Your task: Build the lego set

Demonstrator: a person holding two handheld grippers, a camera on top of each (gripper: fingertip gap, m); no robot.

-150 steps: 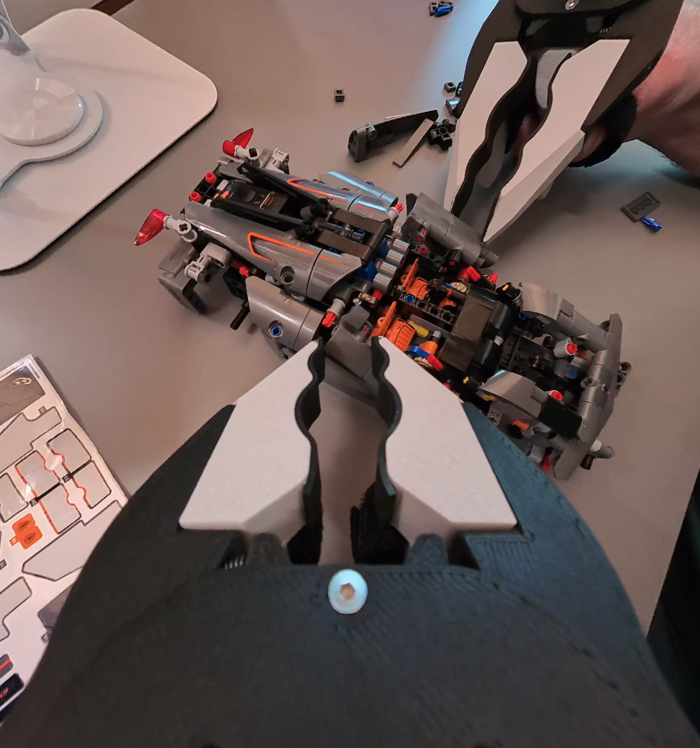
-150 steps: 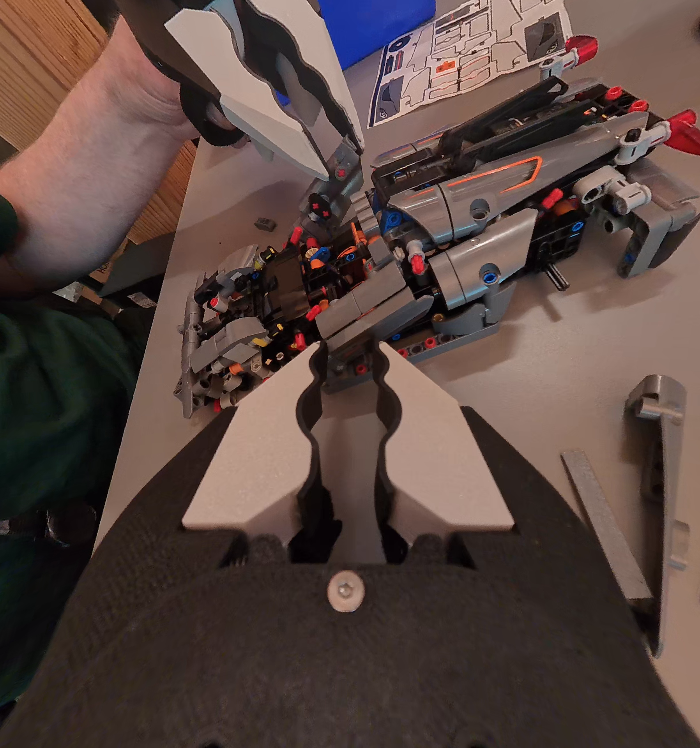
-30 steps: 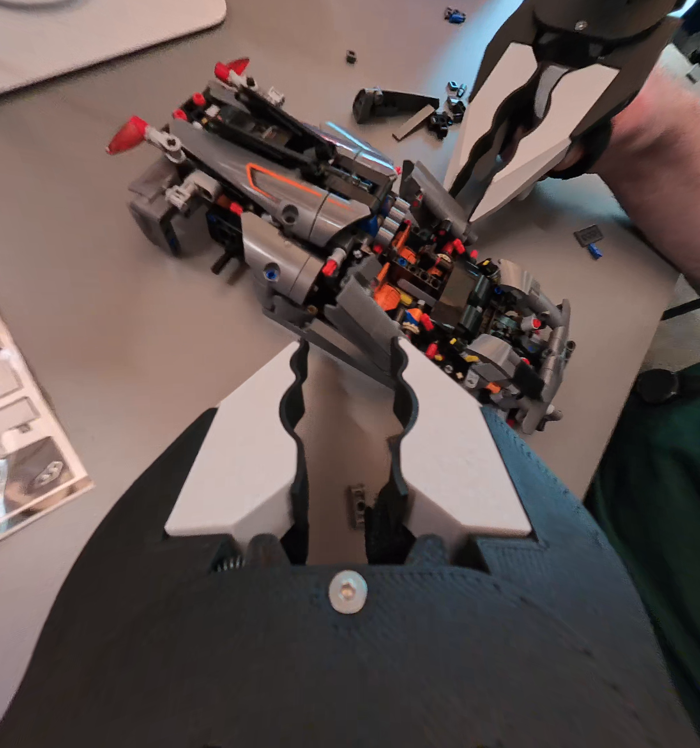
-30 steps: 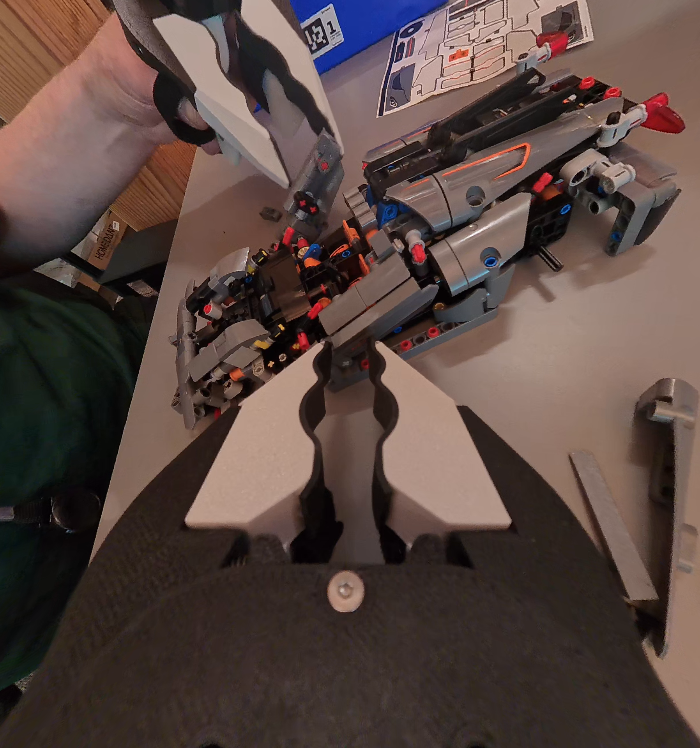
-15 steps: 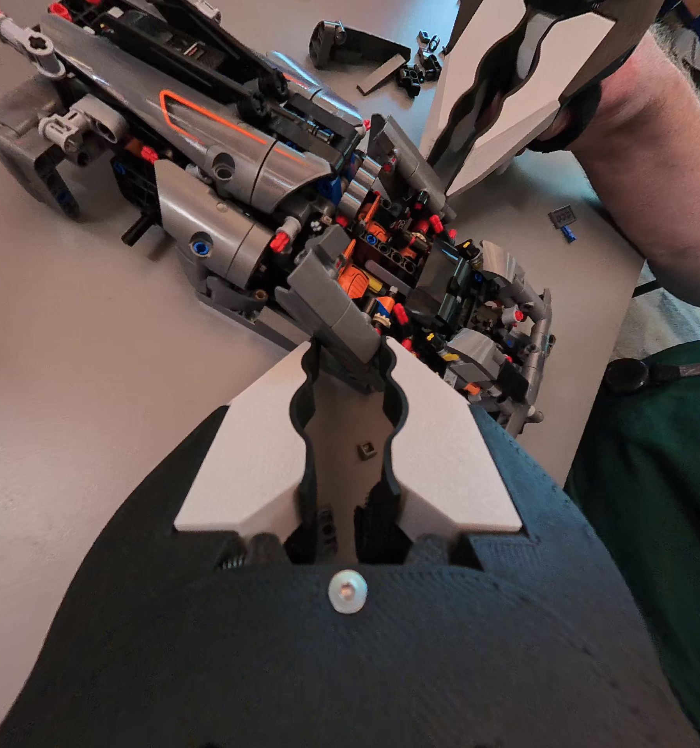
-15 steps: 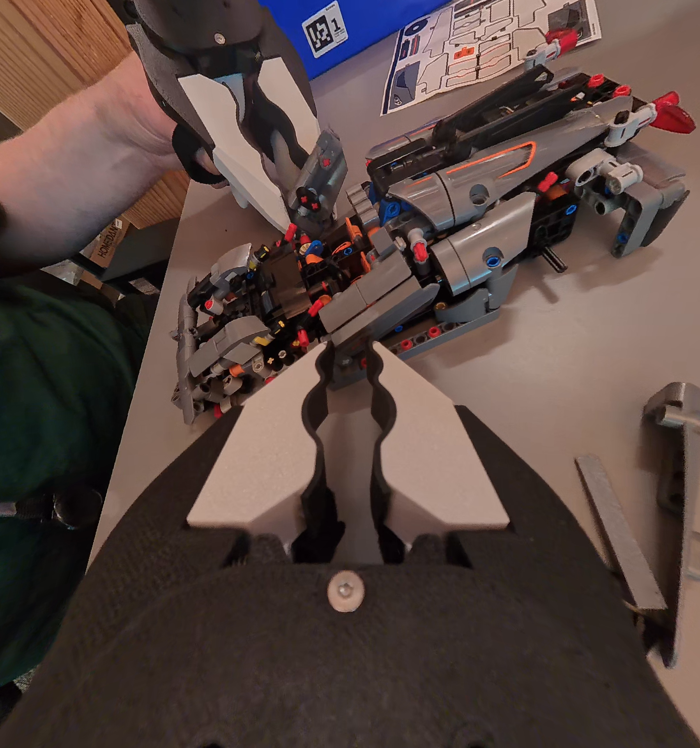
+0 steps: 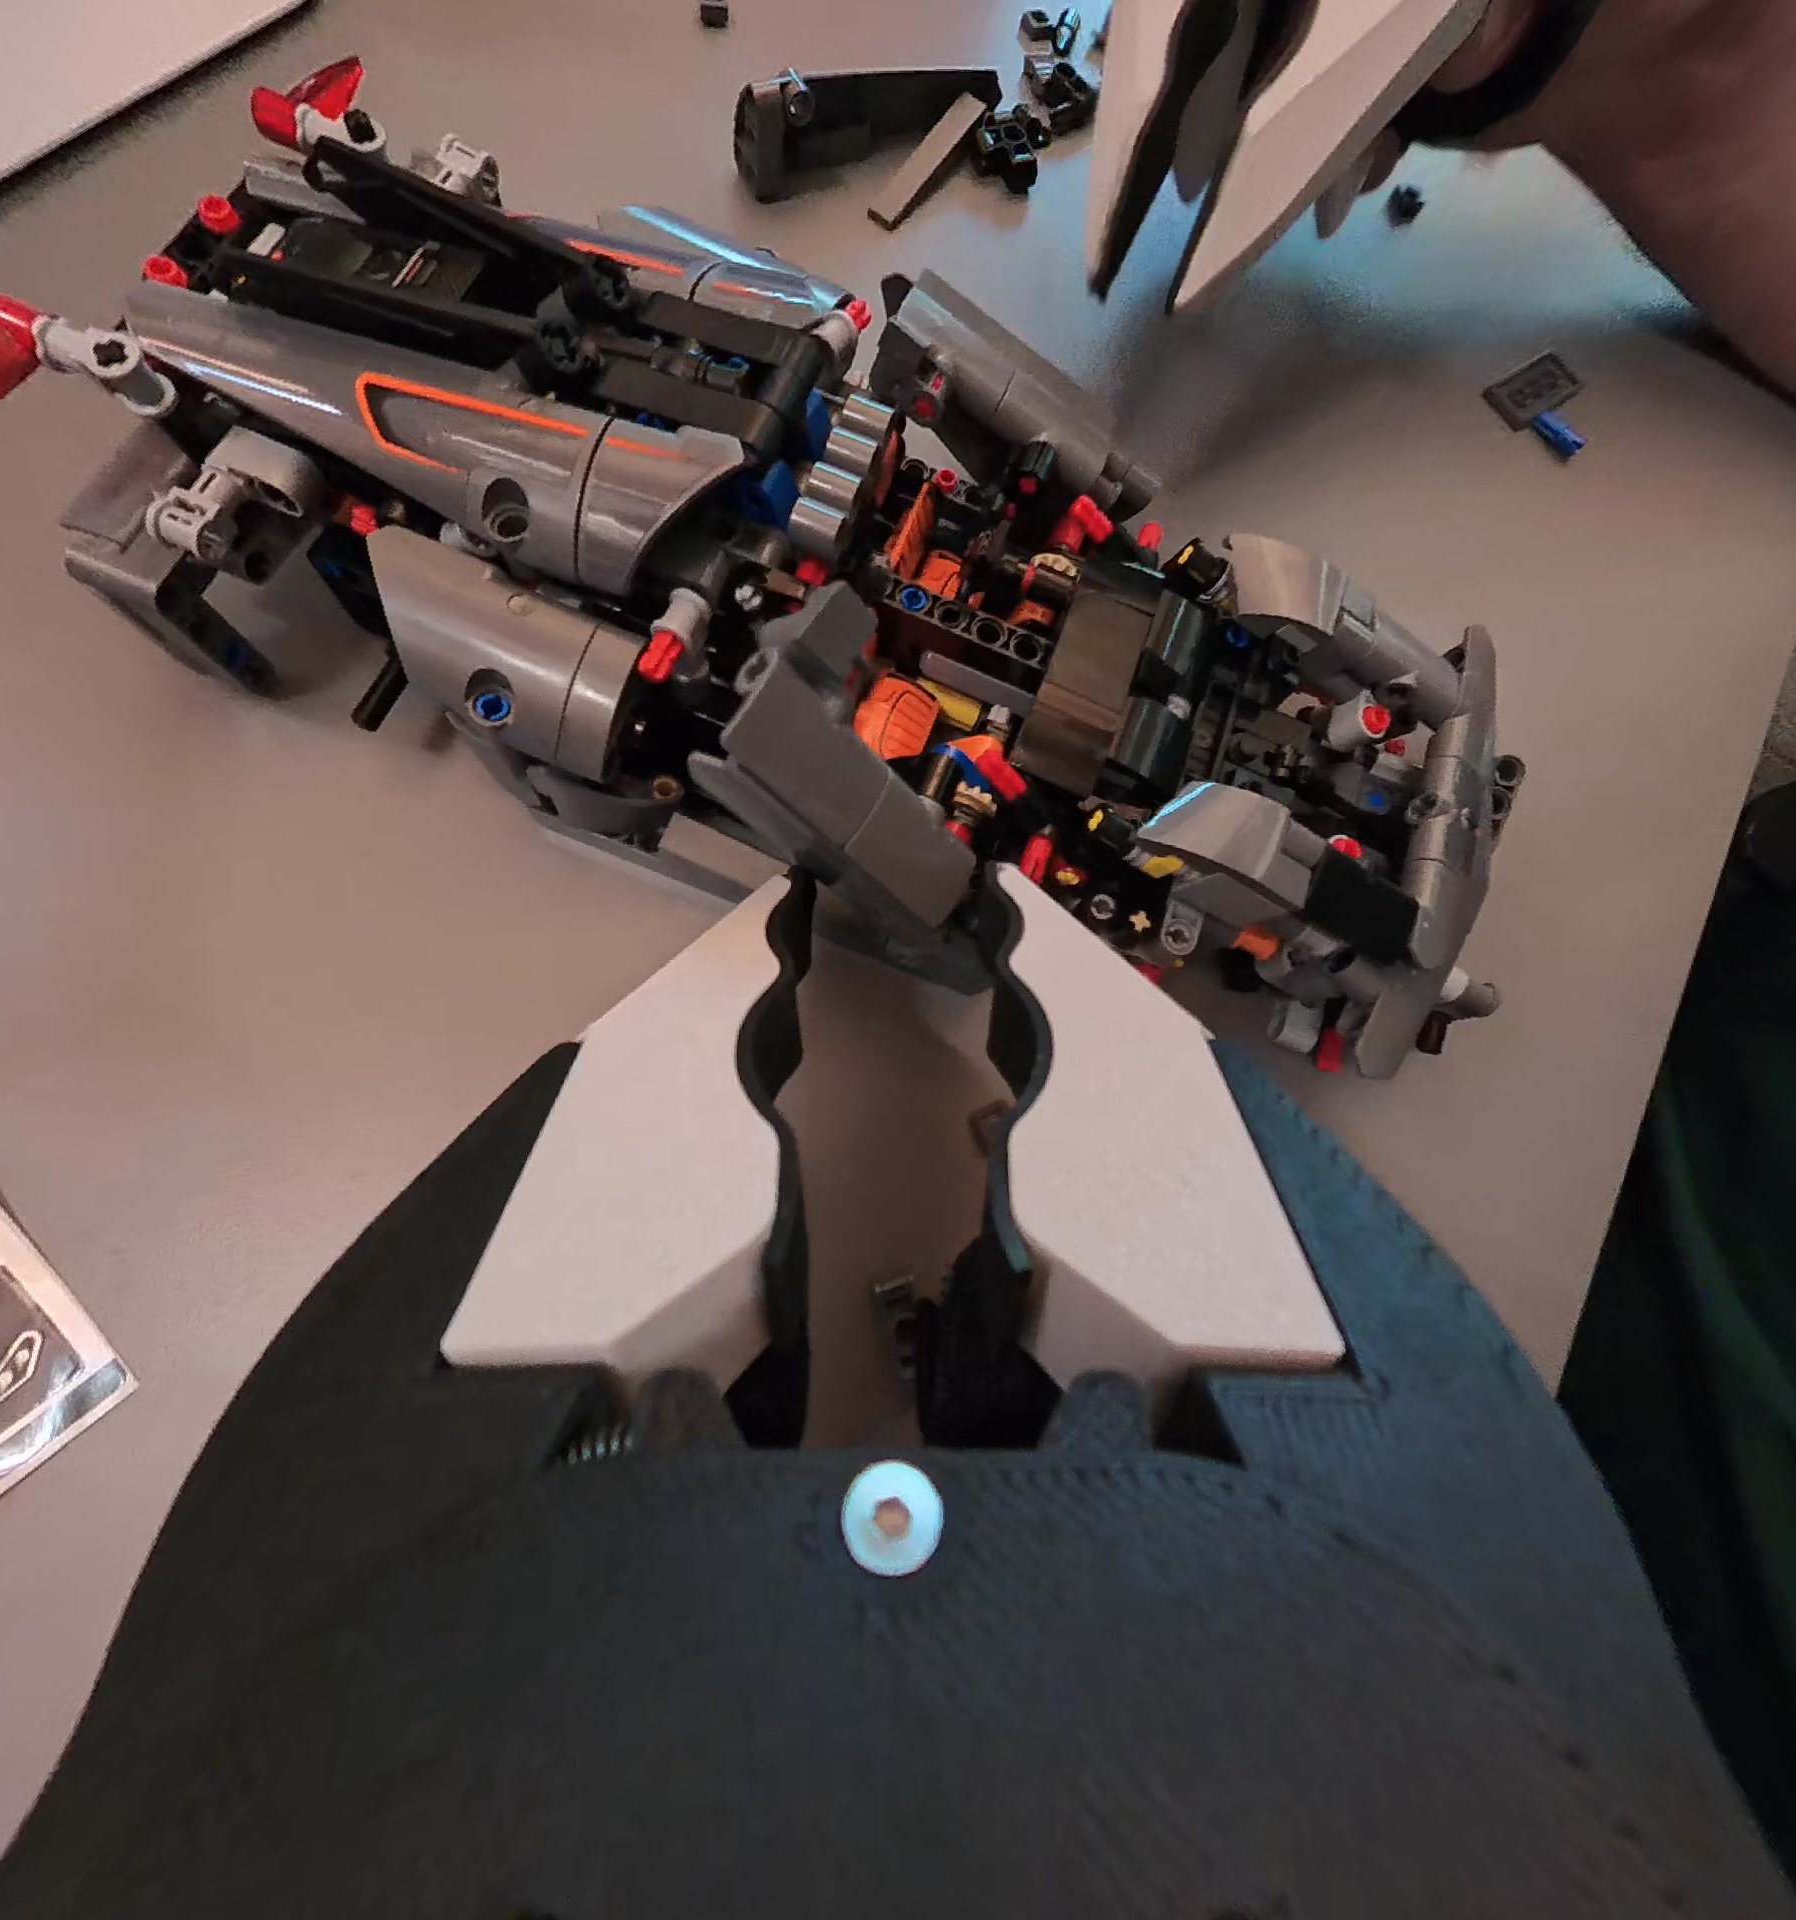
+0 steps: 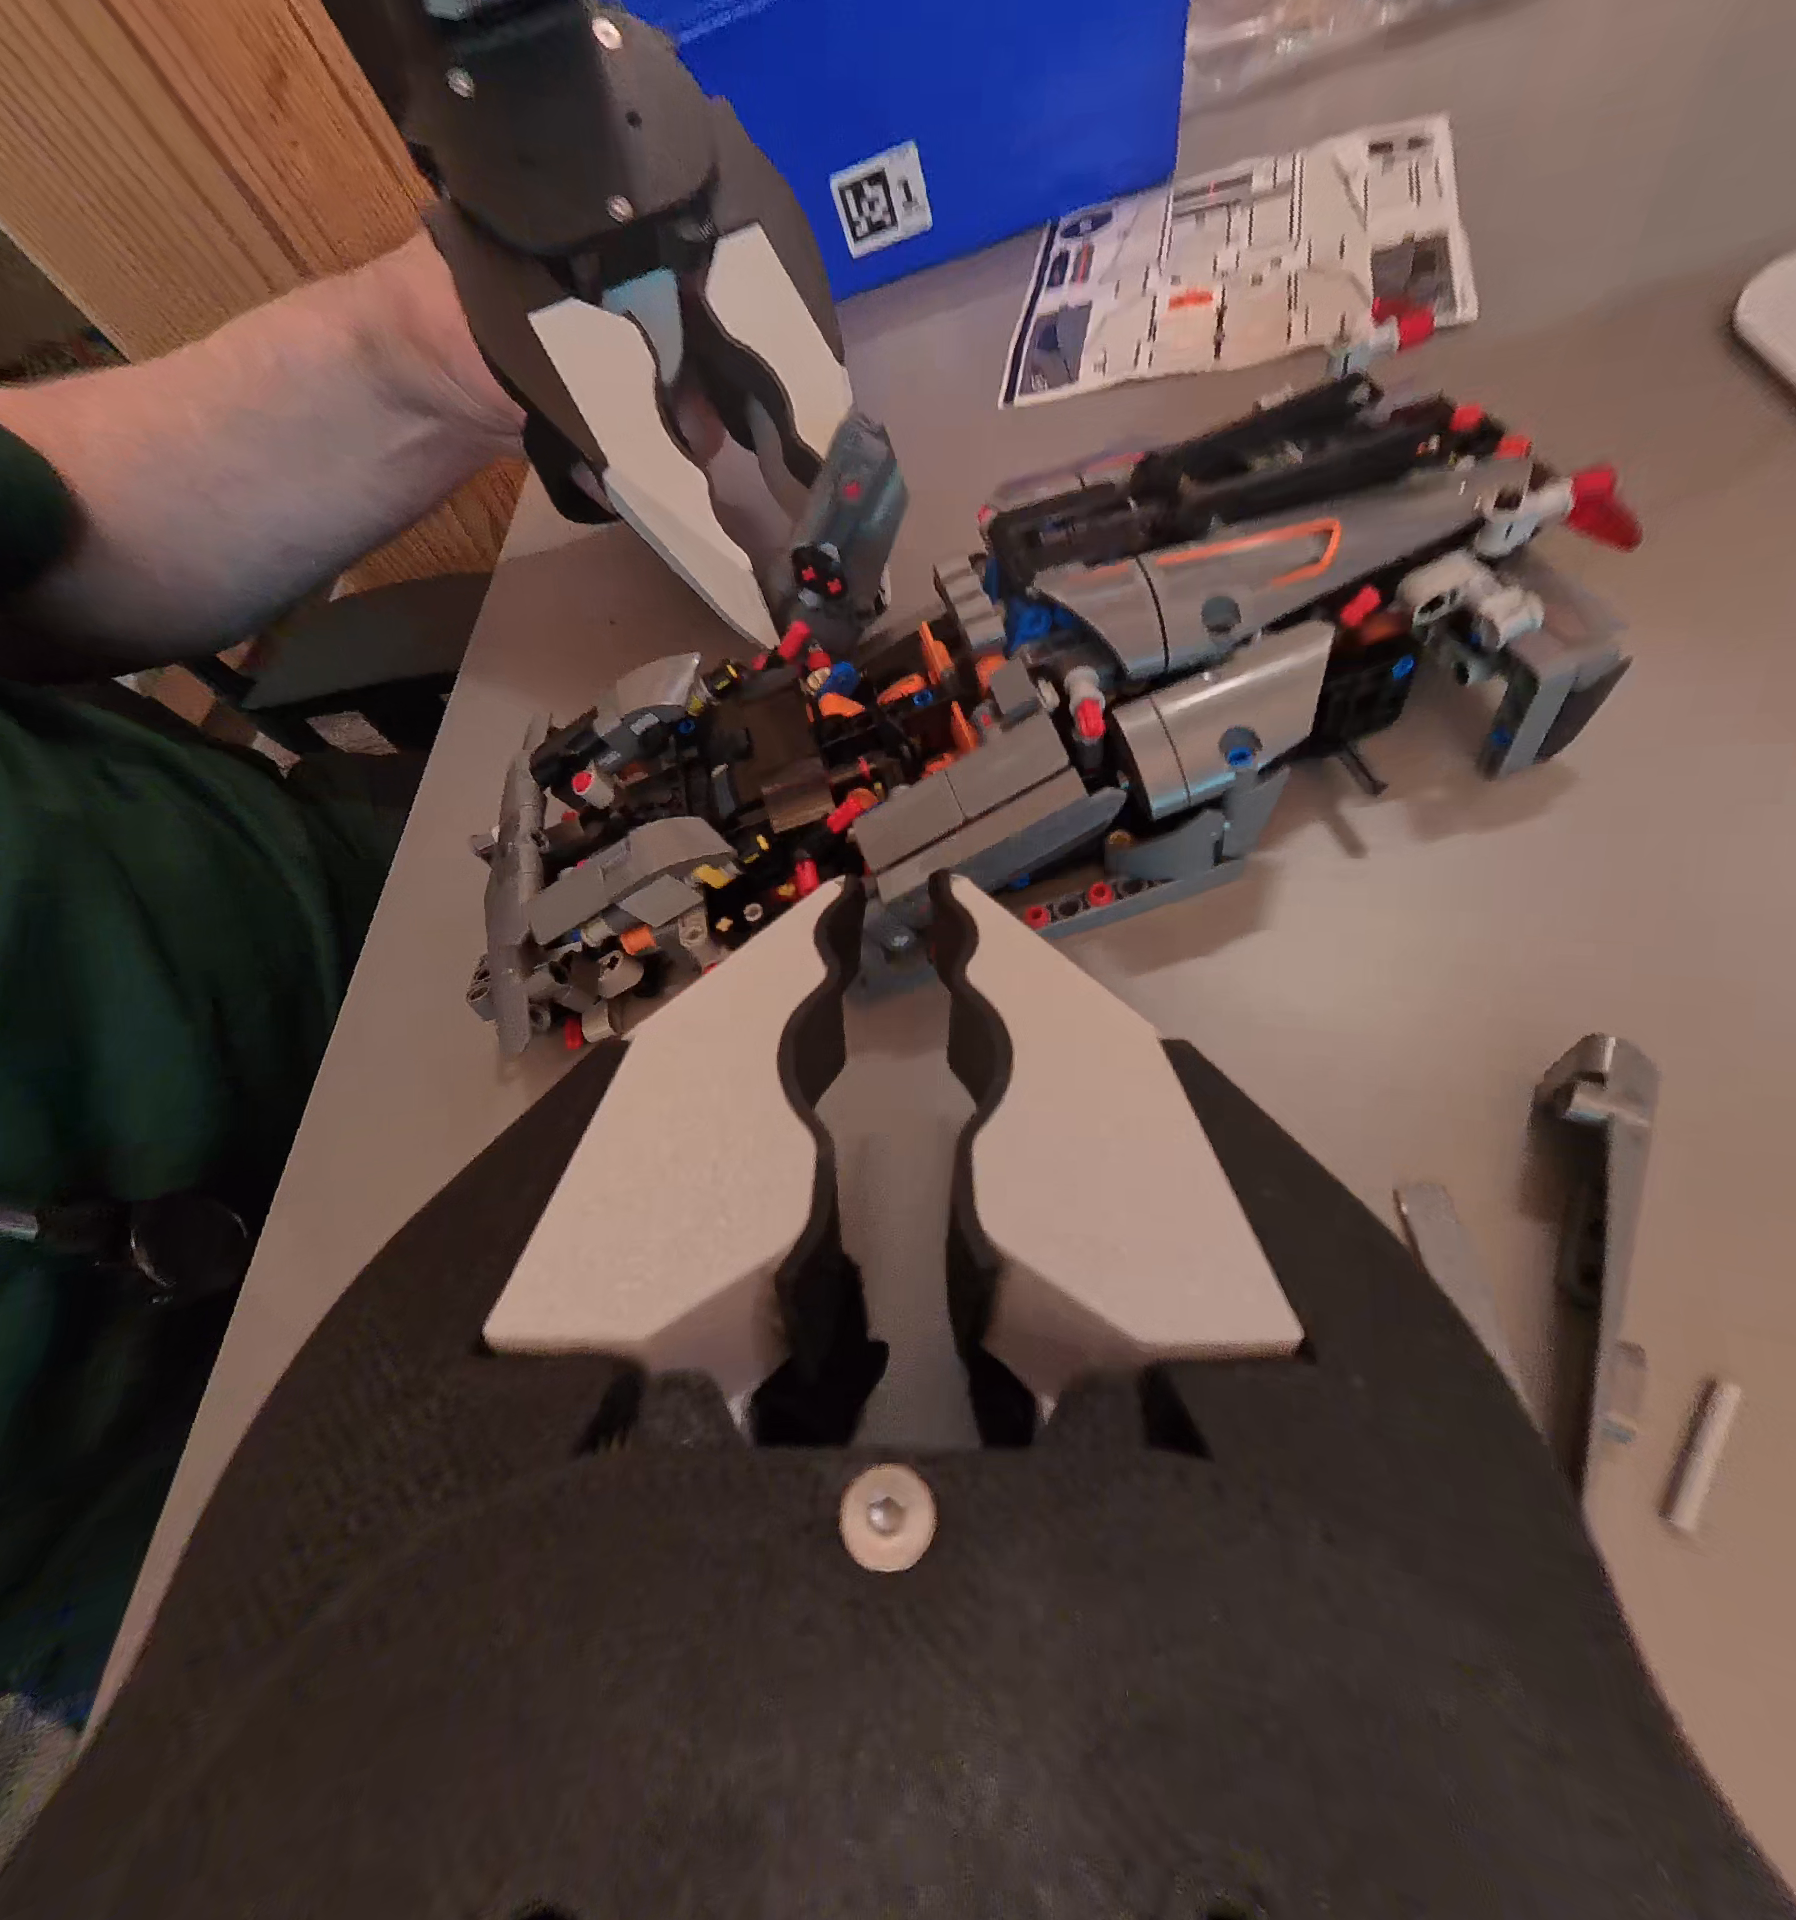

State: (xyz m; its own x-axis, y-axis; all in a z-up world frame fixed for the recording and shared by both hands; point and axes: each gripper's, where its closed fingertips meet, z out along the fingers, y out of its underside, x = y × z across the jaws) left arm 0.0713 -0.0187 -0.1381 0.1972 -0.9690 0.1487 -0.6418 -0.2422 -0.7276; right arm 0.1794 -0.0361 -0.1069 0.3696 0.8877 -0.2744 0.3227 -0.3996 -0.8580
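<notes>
A grey, black and orange lego car (image 7: 561,468) lies on the grey table, with both grey door panels raised. My left gripper (image 7: 894,883) has the end of the near door panel (image 7: 842,800) between its fingertips. In the right wrist view its fingers (image 8: 645,457) stand by that upright panel (image 8: 847,509). My right gripper (image 8: 896,888) has only a narrow gap and is empty, with its tips over the car's other side panel (image 8: 977,800). In the left wrist view it (image 7: 1138,291) hovers blurred just above the far door (image 7: 987,364).
A sticker sheet (image 8: 1247,249) and a blue box (image 8: 956,104) lie behind the car. Loose grey parts (image 8: 1590,1195) lie to the right, black parts (image 7: 852,114) beyond the car and a small dark tile (image 7: 1533,390) nearby. A person in green sits at the table edge (image 8: 374,935). Spacing between my two grippers at the tips: around 12 cm. The left gripper is farther from the small dark tile (image 7: 1533,390), some 25 cm, than the right, some 15 cm.
My left gripper has narrowed around the near door panel and pulled back slightly. My right gripper has lifted off the far door and its gap has narrowed.
</notes>
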